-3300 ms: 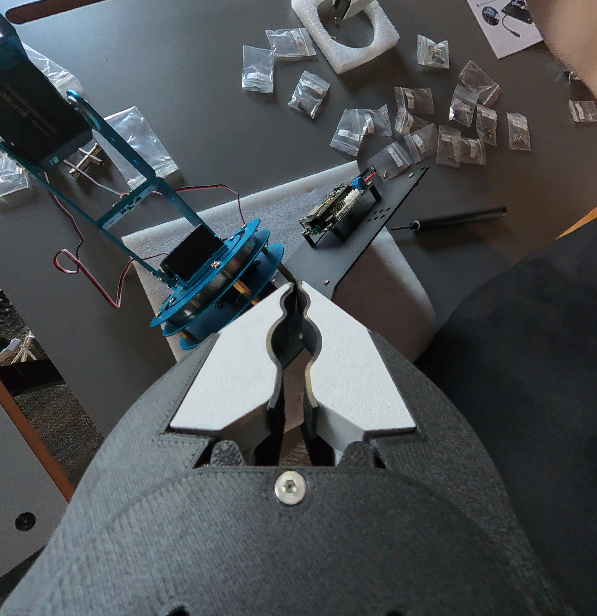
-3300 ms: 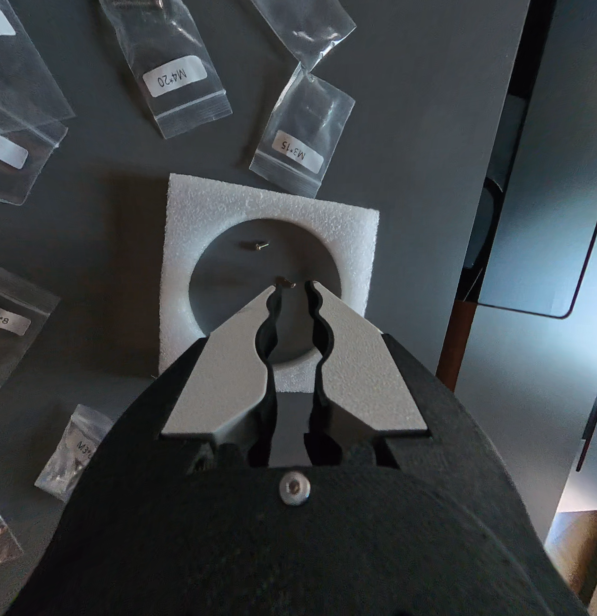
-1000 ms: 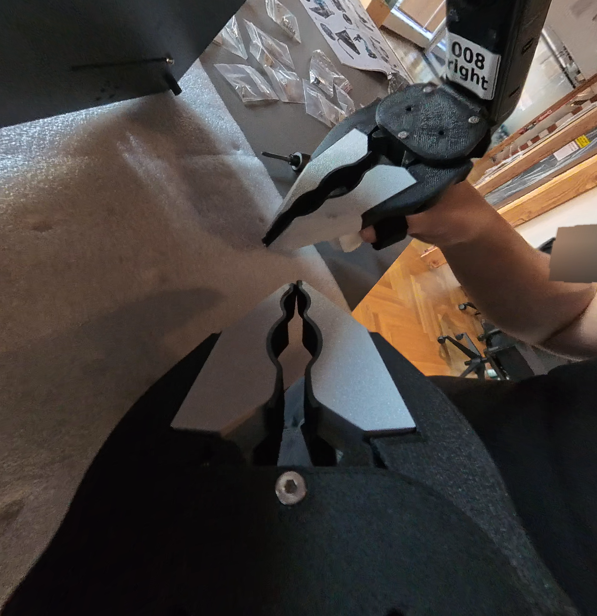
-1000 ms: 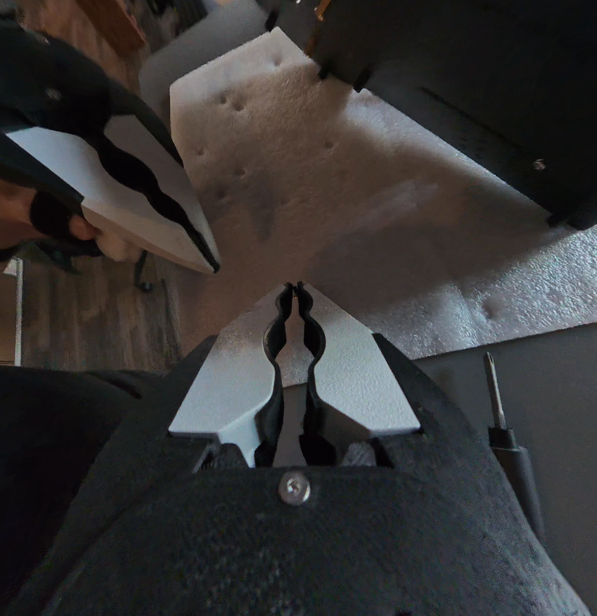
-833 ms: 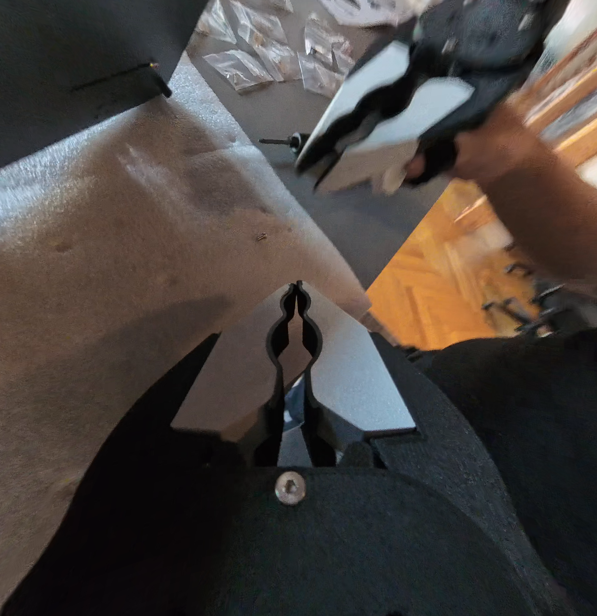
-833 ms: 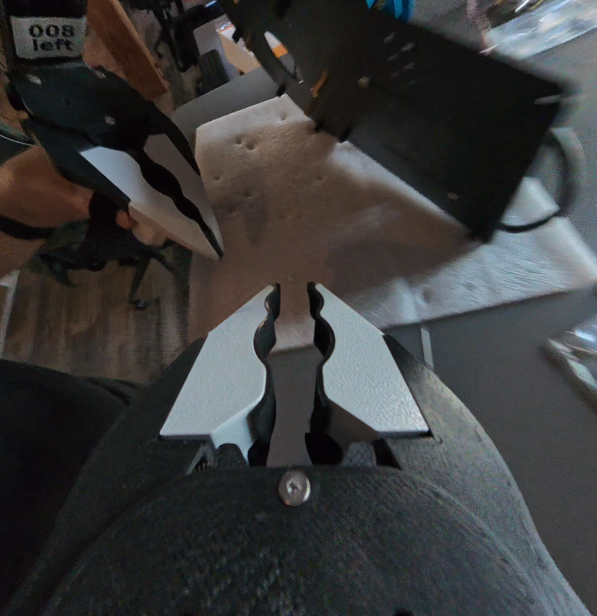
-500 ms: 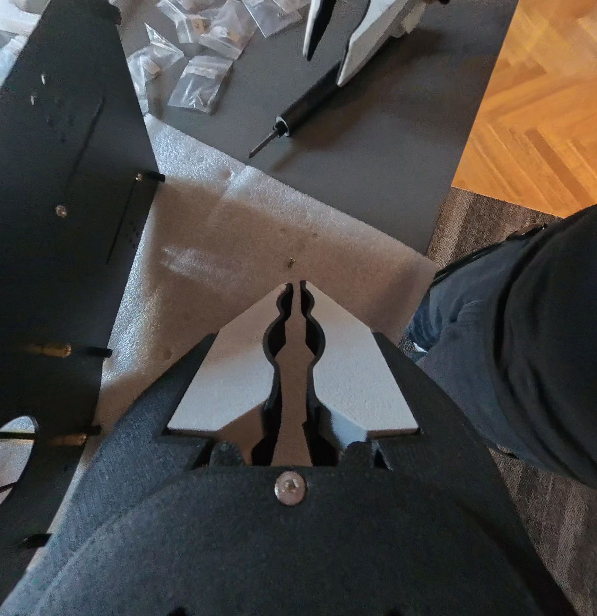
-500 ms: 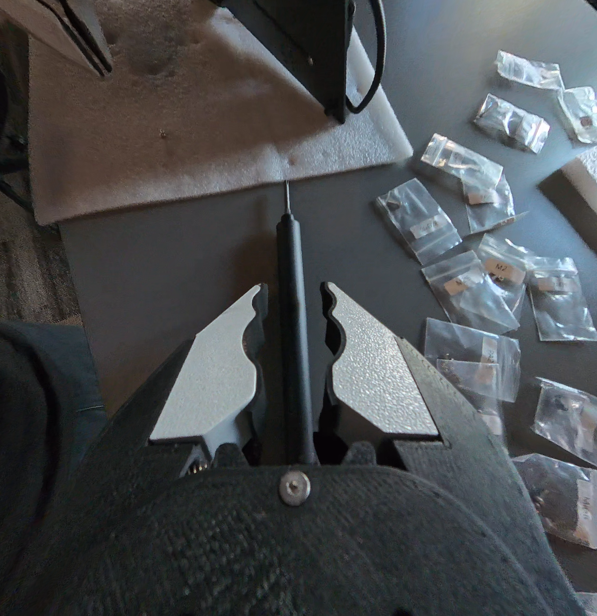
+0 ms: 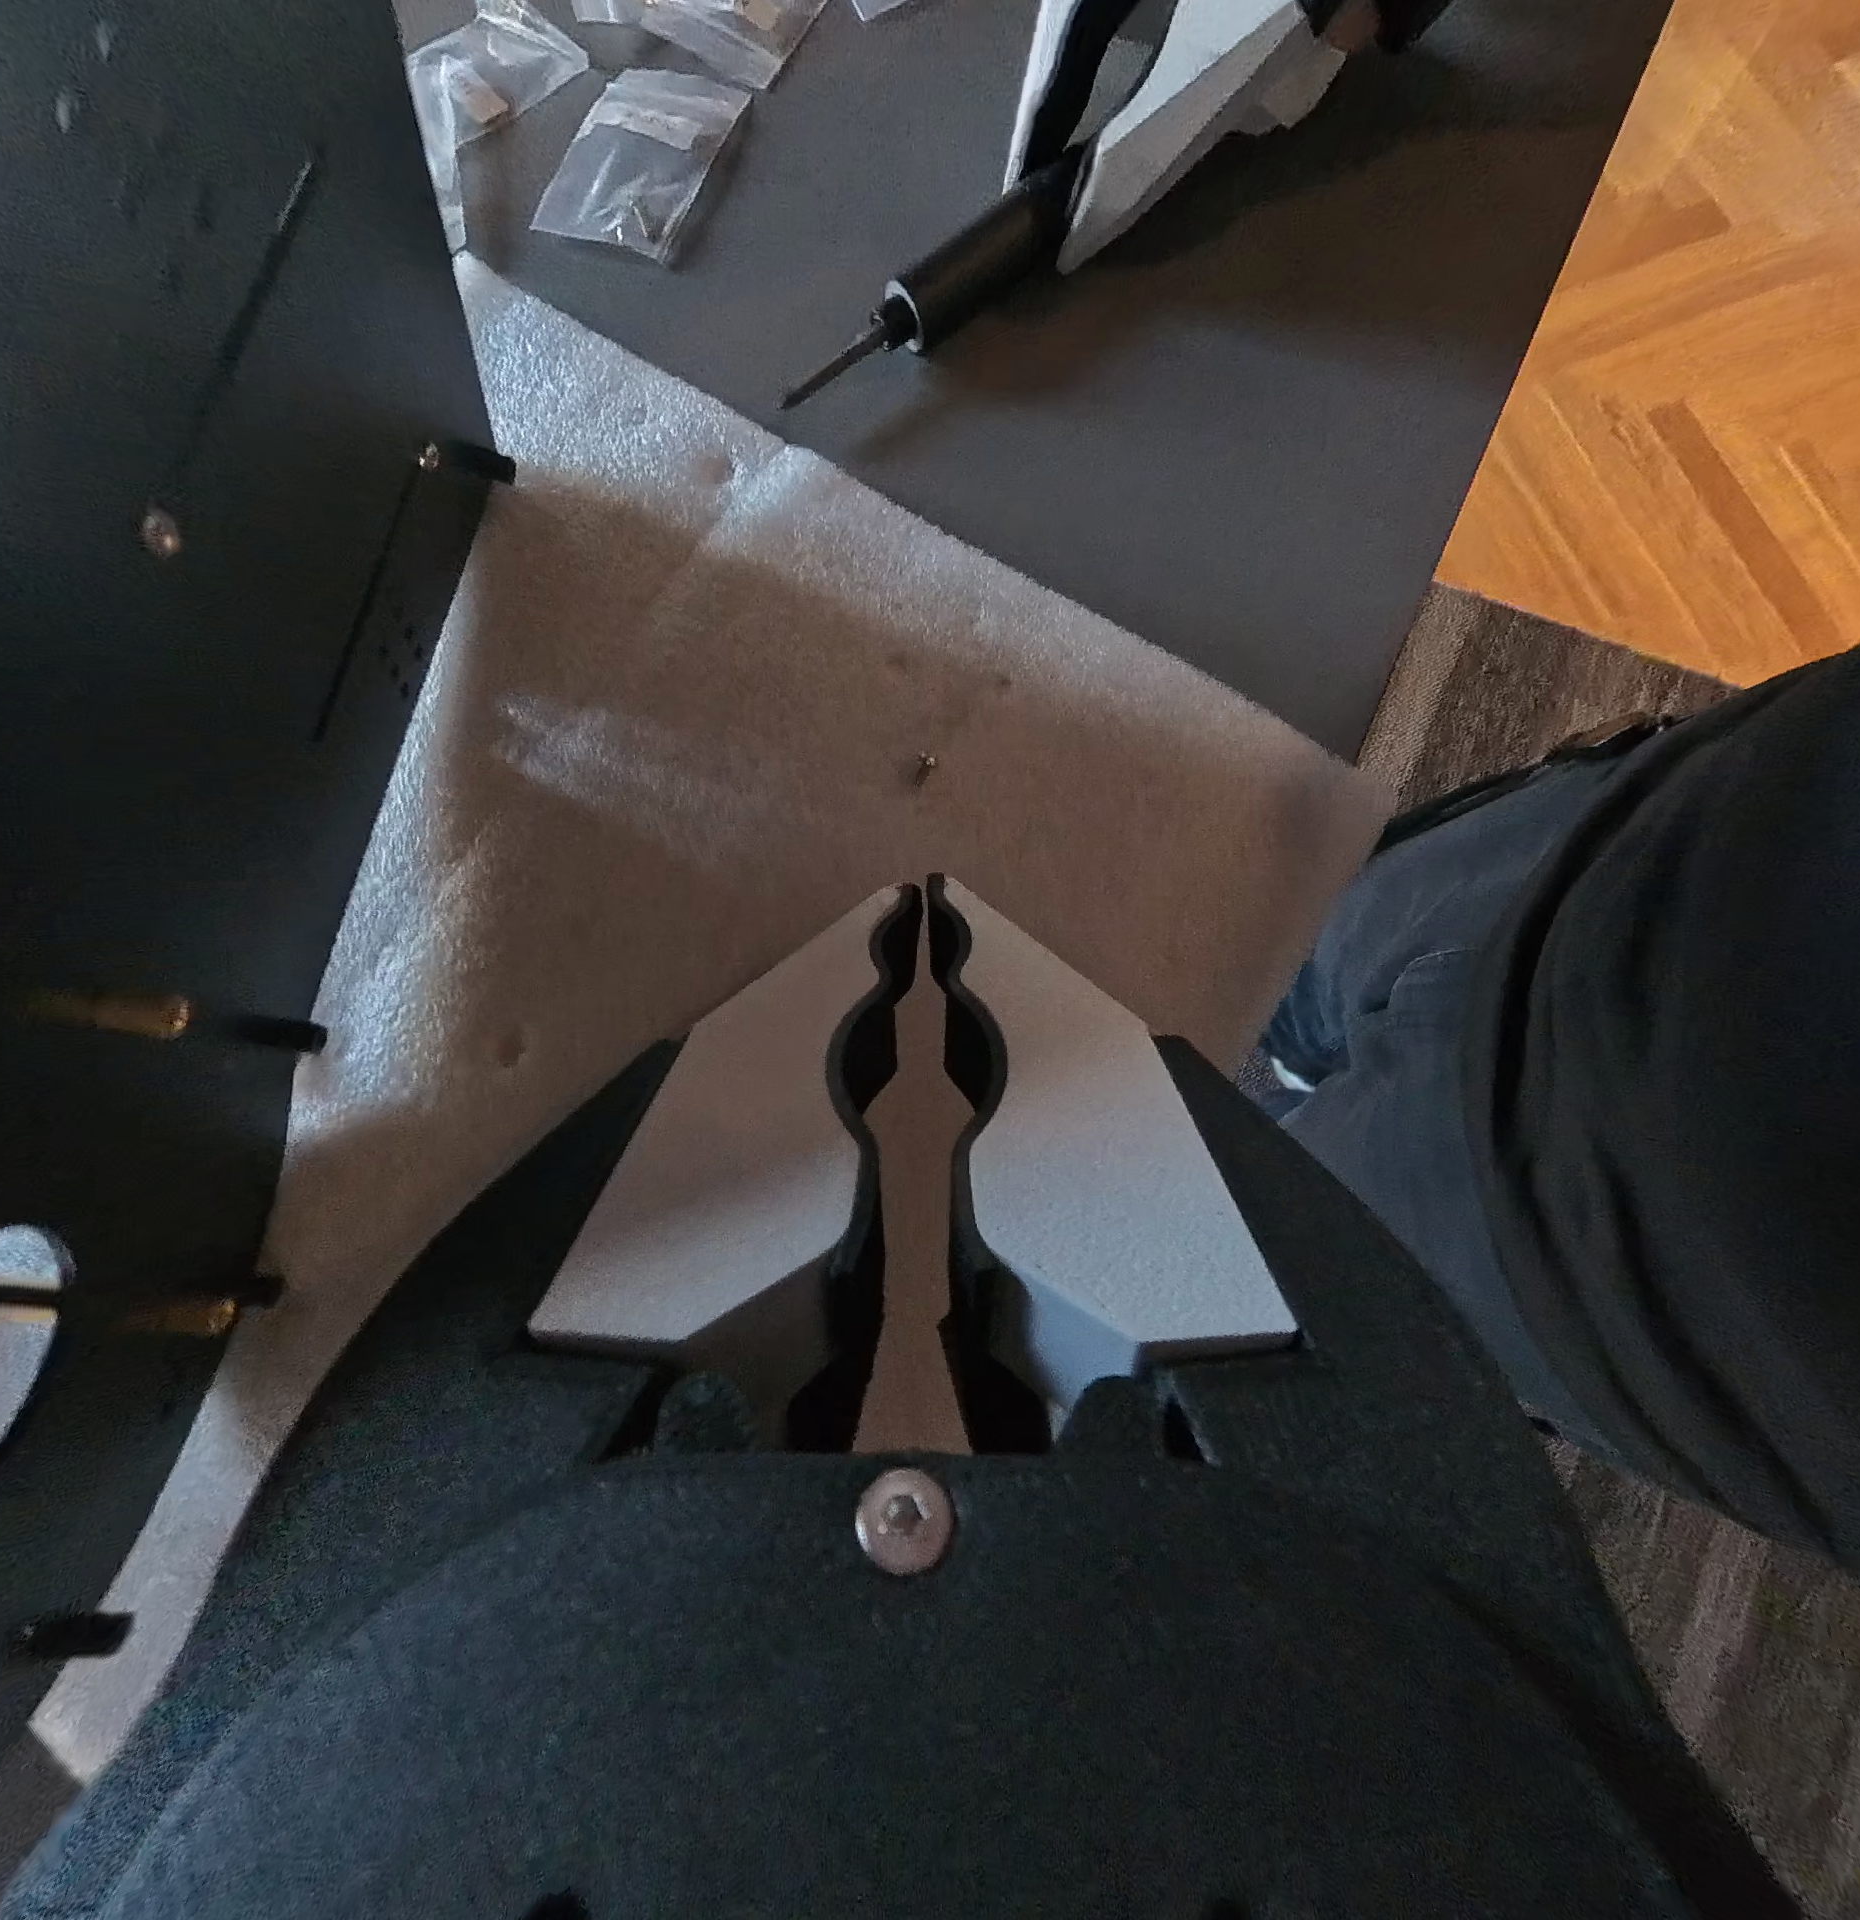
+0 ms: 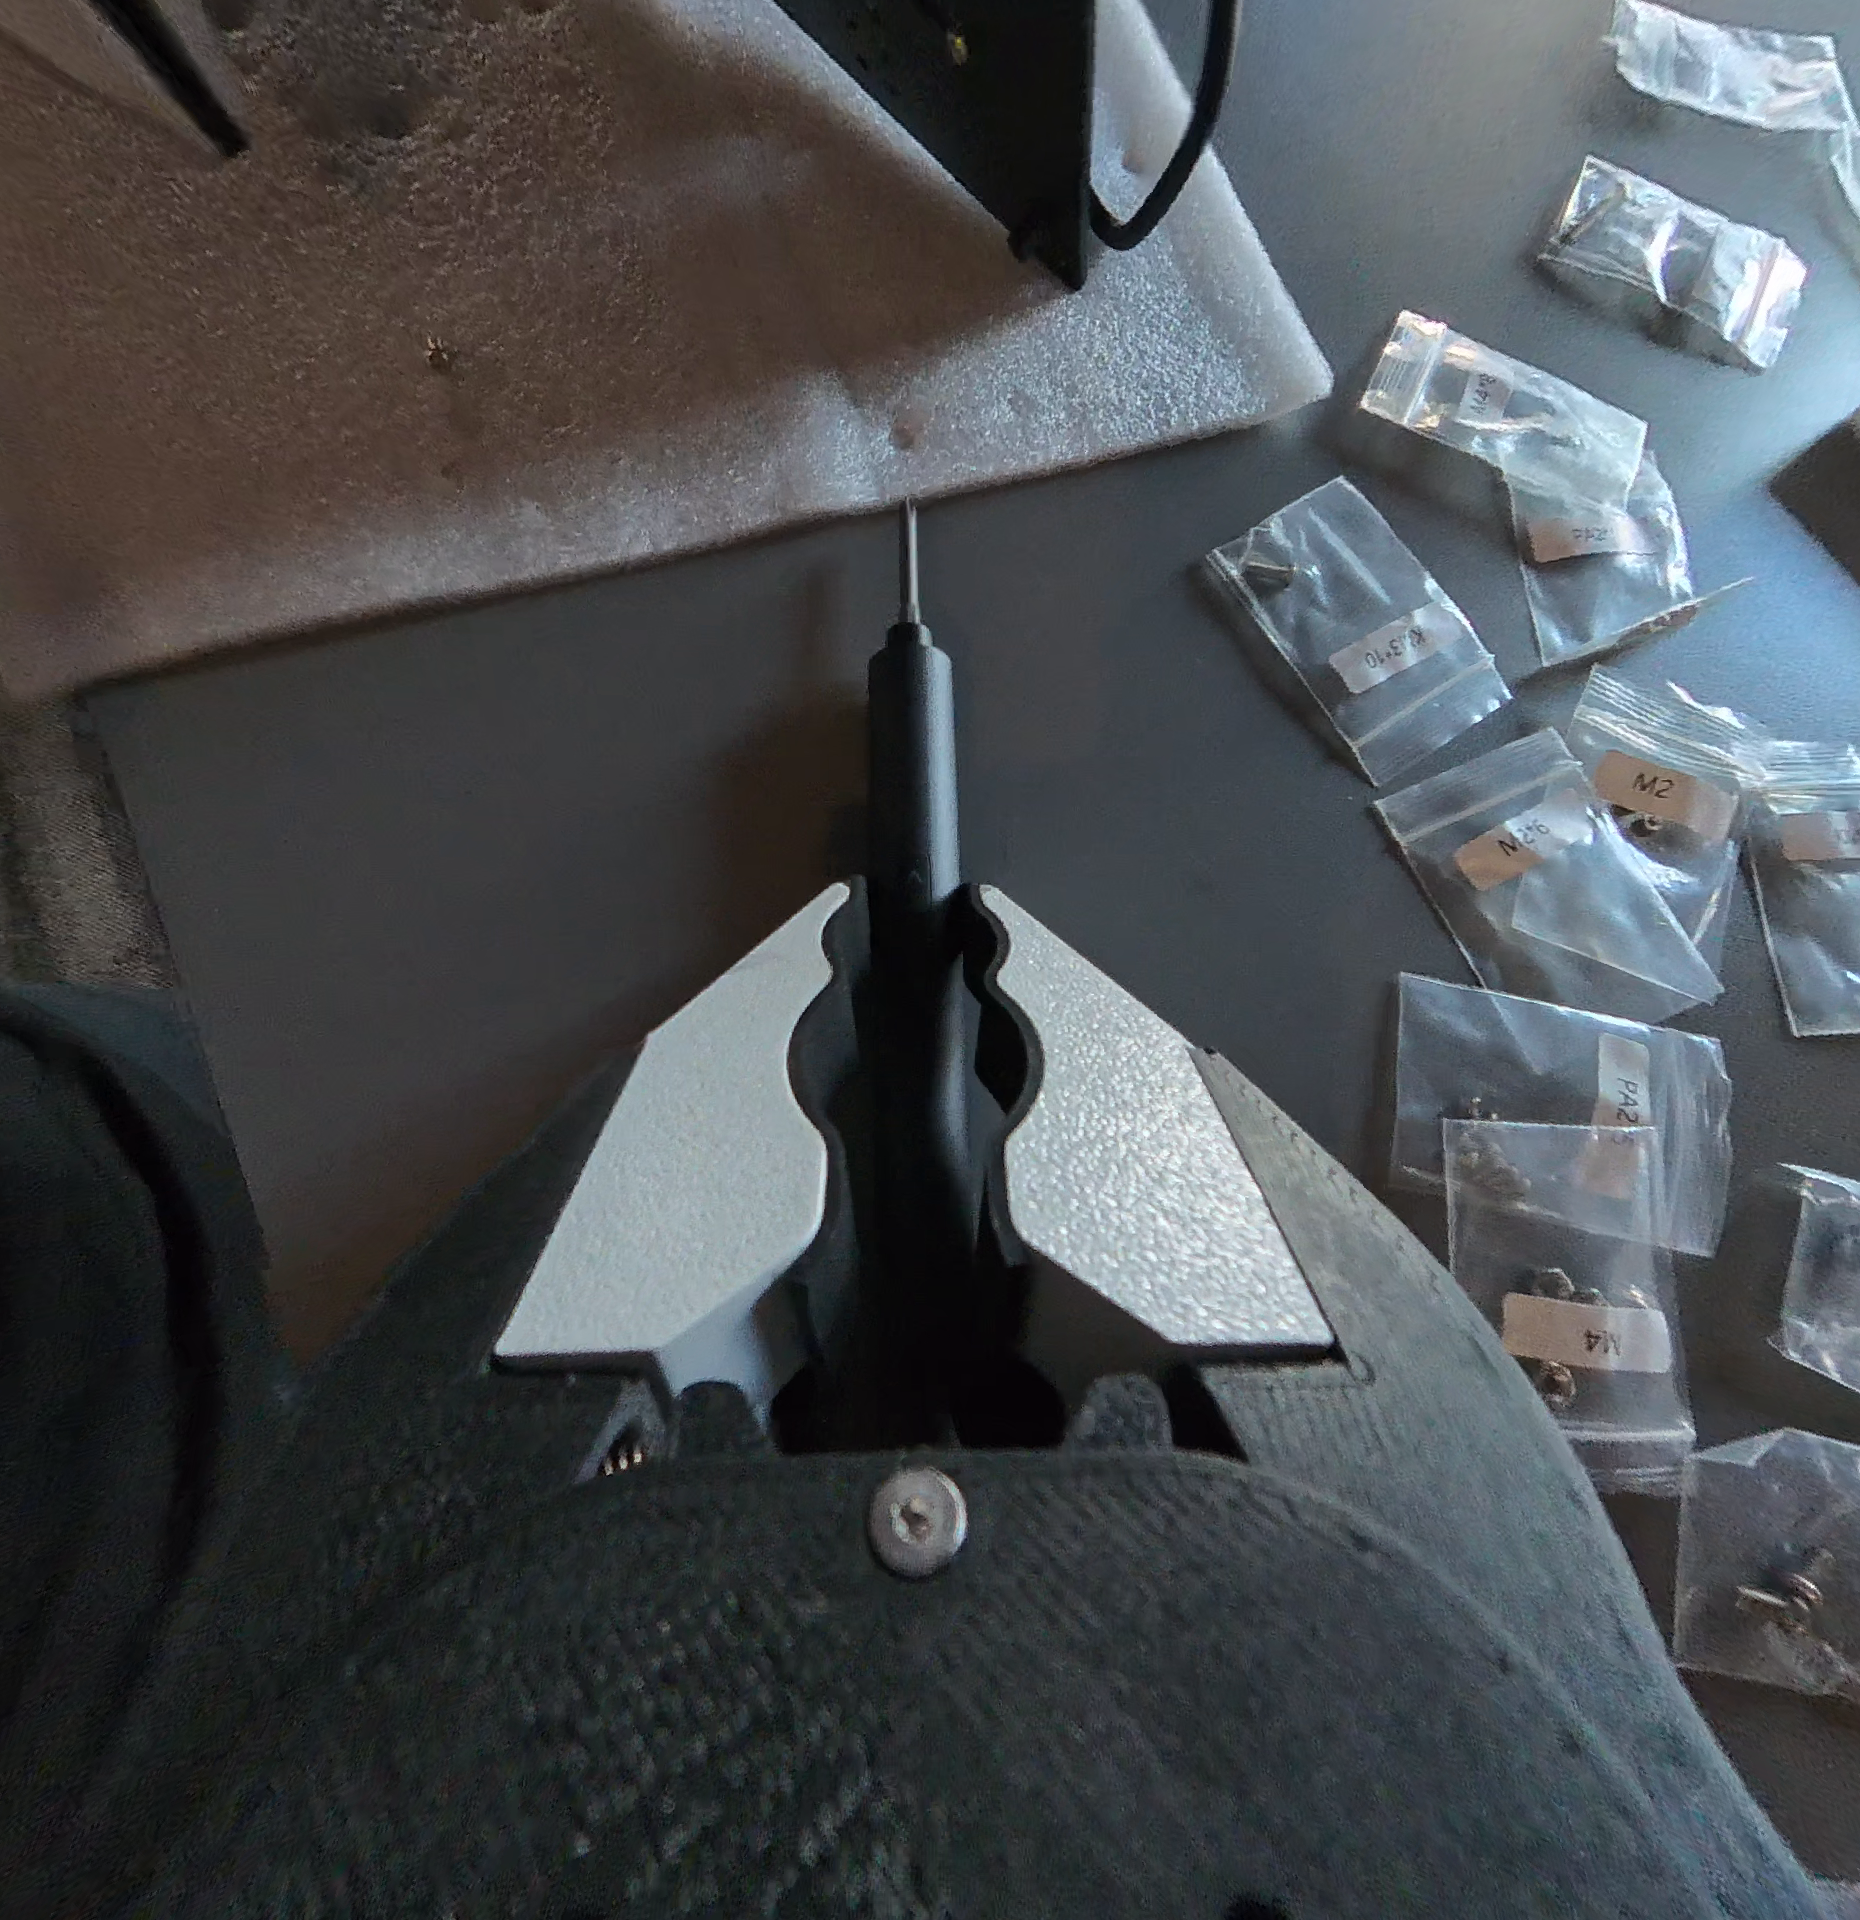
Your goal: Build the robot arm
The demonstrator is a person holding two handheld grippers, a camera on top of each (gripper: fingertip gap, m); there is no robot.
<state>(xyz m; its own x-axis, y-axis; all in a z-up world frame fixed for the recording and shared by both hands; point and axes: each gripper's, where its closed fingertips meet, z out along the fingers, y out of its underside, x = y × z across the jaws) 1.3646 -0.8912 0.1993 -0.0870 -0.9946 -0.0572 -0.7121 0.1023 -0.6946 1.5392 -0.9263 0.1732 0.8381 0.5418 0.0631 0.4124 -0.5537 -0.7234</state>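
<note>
My right gripper (image 10: 913, 904) is shut on a black screwdriver (image 10: 908, 748) that lies on the dark table, its thin tip pointing at the edge of the white foam sheet (image 10: 552, 312). In the left wrist view the right gripper (image 9: 1071, 166) and the screwdriver (image 9: 957, 265) show at the top. My left gripper (image 9: 924, 891) is shut and empty, hovering over the foam sheet (image 9: 697, 748). A tiny screw (image 9: 920, 770) lies on the foam just ahead of its tips; it also shows in the right wrist view (image 10: 439, 354).
A black metal plate (image 9: 178, 520) with brass standoffs (image 9: 126, 1013) stands on the foam at the left. Several small clear bags of hardware (image 10: 1549, 862) lie on the table (image 10: 490, 831) to the right. A person's dark clothing (image 9: 1684, 1091) is close on the right, above carpet and wood floor (image 9: 1684, 364). The grippers' ends are close to 20 cm from one another.
My right gripper dropped the tiny screw on the foam, moved to the screwdriver and closed on its handle. My left gripper rose over the foam and narrowed shut.
</note>
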